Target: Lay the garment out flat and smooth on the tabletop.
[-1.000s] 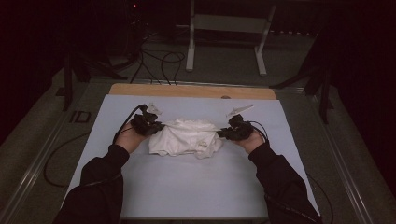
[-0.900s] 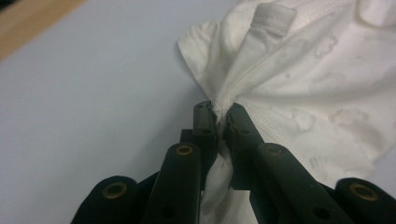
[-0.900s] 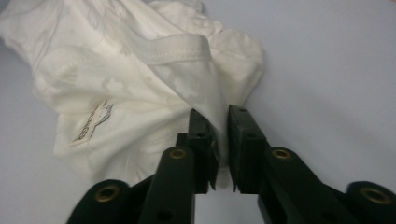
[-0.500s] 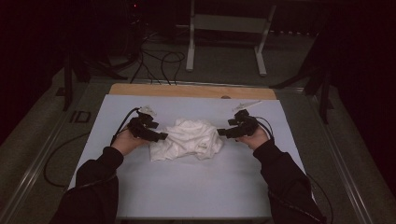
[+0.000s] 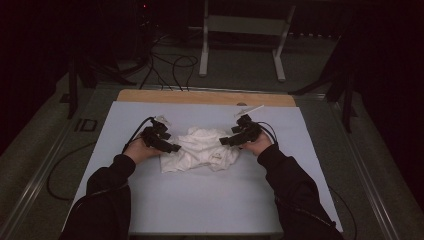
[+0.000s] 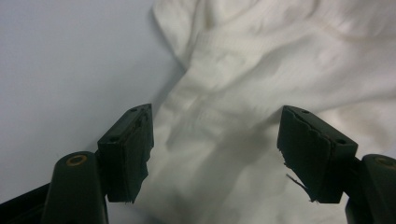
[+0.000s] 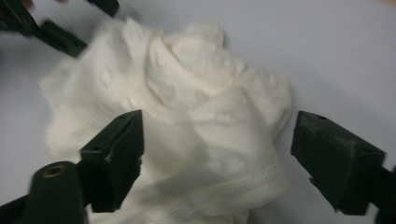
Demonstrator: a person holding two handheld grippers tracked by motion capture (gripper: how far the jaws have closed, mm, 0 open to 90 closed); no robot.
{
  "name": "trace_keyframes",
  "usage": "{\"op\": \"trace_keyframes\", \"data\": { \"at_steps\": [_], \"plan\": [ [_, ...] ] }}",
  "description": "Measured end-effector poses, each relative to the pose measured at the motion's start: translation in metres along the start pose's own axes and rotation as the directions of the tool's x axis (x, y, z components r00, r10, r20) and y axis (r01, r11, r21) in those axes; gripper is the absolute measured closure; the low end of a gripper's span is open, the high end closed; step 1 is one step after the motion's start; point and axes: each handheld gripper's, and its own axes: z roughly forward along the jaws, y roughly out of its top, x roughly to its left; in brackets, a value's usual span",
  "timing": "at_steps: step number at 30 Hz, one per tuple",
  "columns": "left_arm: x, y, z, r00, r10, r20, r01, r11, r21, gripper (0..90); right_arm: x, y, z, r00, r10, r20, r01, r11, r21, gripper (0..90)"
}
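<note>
White garment (image 5: 200, 152) lies crumpled at centre of pale blue table mat (image 5: 150, 210), bunched, not spread. Left gripper (image 5: 172, 148) at its 9 o'clock edge, right gripper (image 5: 224, 142) at 3 o'clock, flanking heap as if for two-handed handling. Both sets of jaws have just been opening; now gape wide, cloth below and between pads, nothing pinched. Likely let go to regrip at better edges. Wooden strip (image 5: 200, 96) at mat's 12 o'clock.
</note>
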Motion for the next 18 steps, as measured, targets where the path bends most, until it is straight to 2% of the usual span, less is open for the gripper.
{"op": "trace_keyframes", "data": {
  "at_steps": [3, 4, 5, 7, 9, 10, 12, 15, 17, 18],
  "plan": [
    [0.003, -0.004, 0.004, 0.9998, -0.02, 0.006, 0.02, 0.9995, 0.025, 32.3, 0.001, -0.008, 0.01, 0.9998, -0.017, 0.01, 0.016, 0.999, 0.052, 36.3],
    [0.004, -0.005, 0.005, 0.9997, -0.021, 0.01, 0.02, 0.999, 0.04, 34.6, 0.001, -0.009, 0.012, 0.9996, -0.023, 0.015, 0.022, 0.998, 0.065, 41.8],
    [0.004, -0.007, 0.007, 0.9996, -0.019, 0.02, 0.018, 0.9984, 0.054, 37.5, 0.001, -0.011, 0.013, 0.9997, -0.019, 0.016, 0.018, 0.997, 0.074, 51.9],
    [0.002, -0.009, 0.008, 0.9998, -0.01, 0.017, 0.009, 0.9985, 0.054, 43.9, 0.002, -0.013, 0.013, 0.9995, -0.032, 0.007, 0.032, 0.995, 0.09, 63.4],
    [0.003, -0.009, 0.006, 0.9993, -0.017, 0.033, 0.015, 0.9989, 0.045, 59.5, 0.005, -0.014, 0.012, 0.9993, -0.036, 0.007, 0.036, 0.995, 0.095, 76.9],
    [0.002, -0.01, 0.005, 0.9993, -0.01, 0.037, 0.008, 0.9988, 0.048, 67.9, 0.007, -0.014, 0.01, 0.9989, -0.045, 0.012, 0.044, 0.995, 0.093, 80.6],
    [-0.001, -0.01, 0.004, 0.9996, 0.012, 0.025, -0.013, 0.9988, 0.048, 87.3, 0.009, -0.013, 0.005, 0.9978, -0.066, 0.007, 0.065, 0.995, 0.076, 83.1],
    [-0.006, -0.009, -0.002, 0.9989, 0.046, 0.007, -0.047, 0.9984, 0.034, 90.0, 0.013, -0.013, -0.005, 0.9965, -0.084, 0.002, 0.083, 0.995, 0.049, 83.9],
    [-0.007, -0.008, -0.006, 0.9987, 0.05, -0.015, -0.049, 0.9984, 0.028, 90.0, 0.015, -0.013, -0.013, 0.9971, -0.076, 0.006, 0.075, 0.997, 0.03, 84.0],
    [-0.007, -0.008, -0.007, 0.9987, 0.05, -0.011, -0.049, 0.9984, 0.029, 90.0, 0.015, -0.013, -0.016, 0.9961, -0.088, 0.01, 0.088, 0.996, 0.02, 84.1]
  ]
}}
